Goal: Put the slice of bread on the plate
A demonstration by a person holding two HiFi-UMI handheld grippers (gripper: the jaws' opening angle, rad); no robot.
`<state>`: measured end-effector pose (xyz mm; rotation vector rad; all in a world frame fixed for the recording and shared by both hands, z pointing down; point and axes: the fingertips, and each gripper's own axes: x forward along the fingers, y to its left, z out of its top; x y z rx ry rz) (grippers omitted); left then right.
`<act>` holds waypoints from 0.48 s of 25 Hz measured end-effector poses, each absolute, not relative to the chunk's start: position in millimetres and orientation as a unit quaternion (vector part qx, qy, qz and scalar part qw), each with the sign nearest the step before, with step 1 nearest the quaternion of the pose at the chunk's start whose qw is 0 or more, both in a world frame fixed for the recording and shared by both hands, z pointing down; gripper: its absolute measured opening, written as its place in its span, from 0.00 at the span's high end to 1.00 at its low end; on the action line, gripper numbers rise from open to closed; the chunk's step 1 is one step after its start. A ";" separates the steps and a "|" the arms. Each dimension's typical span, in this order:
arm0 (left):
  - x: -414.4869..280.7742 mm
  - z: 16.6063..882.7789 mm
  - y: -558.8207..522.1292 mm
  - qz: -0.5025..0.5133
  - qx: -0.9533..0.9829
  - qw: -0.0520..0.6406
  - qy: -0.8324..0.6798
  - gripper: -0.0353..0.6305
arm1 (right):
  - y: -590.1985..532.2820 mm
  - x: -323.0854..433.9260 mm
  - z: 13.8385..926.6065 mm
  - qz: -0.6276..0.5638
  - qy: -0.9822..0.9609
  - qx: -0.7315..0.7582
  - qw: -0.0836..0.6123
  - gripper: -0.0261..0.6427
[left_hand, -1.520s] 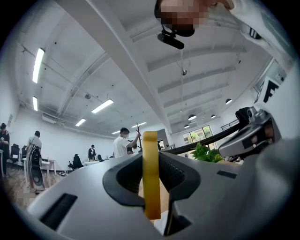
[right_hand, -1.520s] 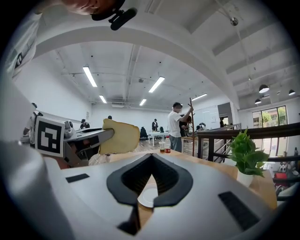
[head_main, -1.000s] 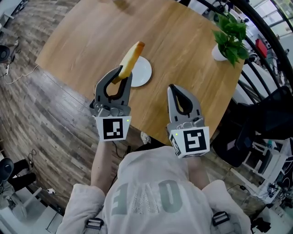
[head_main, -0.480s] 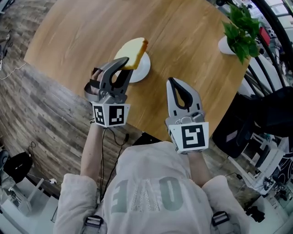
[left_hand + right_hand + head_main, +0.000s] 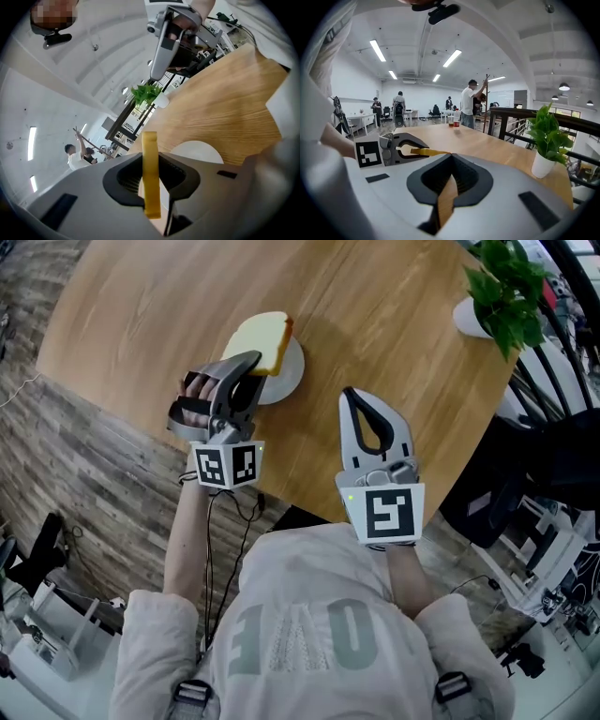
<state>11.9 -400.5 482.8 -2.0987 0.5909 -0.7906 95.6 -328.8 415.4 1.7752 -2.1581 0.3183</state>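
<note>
My left gripper is shut on the near edge of the bread slice, pale yellow with a brown crust. The slice lies nearly flat over the small white plate on the round wooden table; I cannot tell whether it touches the plate. In the left gripper view the bread stands edge-on between the jaws, with the plate just beyond. My right gripper hovers shut and empty near the table's front edge, to the right of the plate. From the right gripper view, the bread sticks out level.
A potted green plant in a white pot stands at the table's far right. Wooden floor lies off the table's left edge. Chairs and black railings stand to the right of the table. People stand far off in the room.
My left gripper has come down and rolled, and the bread has gone from standing up to lying nearly flat over the plate. My right gripper has sunk a little.
</note>
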 end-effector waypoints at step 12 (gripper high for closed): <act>8.8 498.2 -396.7 -0.334 -0.831 0.391 0.215 0.82 | -331.6 88.2 422.3 0.124 -0.753 0.622 0.175 0.93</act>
